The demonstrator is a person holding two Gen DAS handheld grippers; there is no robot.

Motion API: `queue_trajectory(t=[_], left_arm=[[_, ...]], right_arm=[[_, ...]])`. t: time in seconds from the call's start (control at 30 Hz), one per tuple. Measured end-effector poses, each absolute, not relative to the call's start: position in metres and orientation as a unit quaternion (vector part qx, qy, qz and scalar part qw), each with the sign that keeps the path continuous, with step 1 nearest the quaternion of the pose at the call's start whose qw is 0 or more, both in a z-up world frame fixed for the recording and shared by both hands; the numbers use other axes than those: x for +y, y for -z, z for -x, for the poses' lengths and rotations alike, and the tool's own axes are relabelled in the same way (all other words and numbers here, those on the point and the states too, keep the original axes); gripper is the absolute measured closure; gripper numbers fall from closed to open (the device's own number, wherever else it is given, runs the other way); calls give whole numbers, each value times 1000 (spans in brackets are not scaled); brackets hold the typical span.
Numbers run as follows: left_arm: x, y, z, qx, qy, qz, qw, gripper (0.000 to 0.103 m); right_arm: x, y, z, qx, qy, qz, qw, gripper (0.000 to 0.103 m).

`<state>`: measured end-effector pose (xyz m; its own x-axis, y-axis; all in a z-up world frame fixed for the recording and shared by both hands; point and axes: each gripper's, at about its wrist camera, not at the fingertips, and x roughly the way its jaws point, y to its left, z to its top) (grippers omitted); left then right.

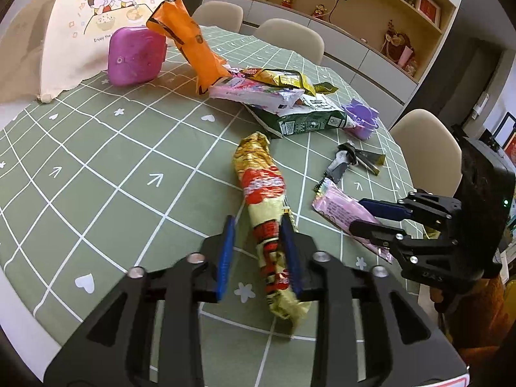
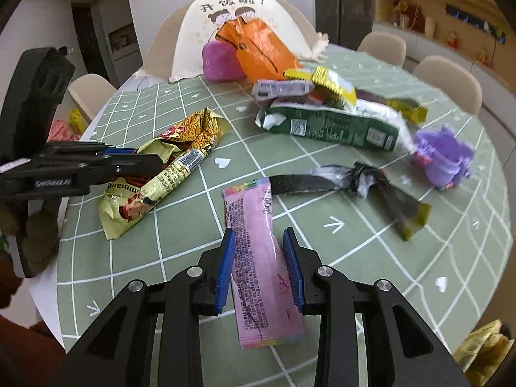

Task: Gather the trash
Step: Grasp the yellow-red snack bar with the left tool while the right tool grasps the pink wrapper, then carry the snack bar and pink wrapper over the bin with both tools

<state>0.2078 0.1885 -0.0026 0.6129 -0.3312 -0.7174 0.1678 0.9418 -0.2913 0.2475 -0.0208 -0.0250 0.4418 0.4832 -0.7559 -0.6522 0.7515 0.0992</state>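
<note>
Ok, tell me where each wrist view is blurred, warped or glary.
Left wrist view: fisheye bends the tablecloth grid; the gold and red wrapper smears at its near end and glints higher up. Right wrist view: same bending; motion blur on the black wrapper, the purple cup and the shelves; the pink wrapper stays readable, with faint sheen.

Between my left gripper (image 1: pixel 258 251) fingers sits a gold snack wrapper (image 1: pixel 264 200), crinkled glossy foil. My right gripper (image 2: pixel 259 264) frames a pink wrapper (image 2: pixel 258 258), smooth shiny plastic film. My frames are matt black plastic with ribbed blue pads (image 2: pixel 225 267) and bright metal pins. The tablecloth (image 1: pixel 113 161), lower left, looks matt.
</note>
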Motion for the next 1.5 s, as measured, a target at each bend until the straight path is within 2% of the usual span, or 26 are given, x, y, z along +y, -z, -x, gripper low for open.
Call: queue_trajectory(t=[0.07, 0.17, 0.23, 0.3, 0.53, 0.6, 0.63, 0.67, 1.07, 1.5], left_arm=[[189, 1, -208, 416, 143, 103, 892, 61], [186, 0, -208, 416, 148, 104, 891, 56], [184, -1, -210, 416, 150, 108, 890, 56], [183, -1, -213, 418, 146, 114, 890, 56], [181, 1, -224, 430, 127, 126, 885, 56], [180, 4, -227, 437, 125, 125, 882, 64], [179, 5, -228, 438, 124, 122, 882, 79], [177, 5, -227, 438, 123, 117, 883, 85], [127, -36, -215, 388, 157, 77, 905, 86], [-33, -45, -216, 372, 282, 28, 884, 86]], right_arm=[[-20, 25, -245, 404, -337, 109, 844, 73], [-16, 26, -238, 393, -333, 131, 847, 73], [-13, 25, -232, 387, -323, 152, 850, 73], [-13, 23, -226, 378, -315, 167, 854, 85], [-32, 7, -211, 346, -293, 164, 876, 87], [-38, 5, -212, 342, -285, 157, 881, 87], [-43, 4, -212, 340, -280, 150, 885, 87], [-48, 2, -212, 338, -276, 144, 888, 87], [-111, -19, -202, 306, -229, 74, 921, 87], [-247, -27, -162, 291, -109, 23, 950, 87]])
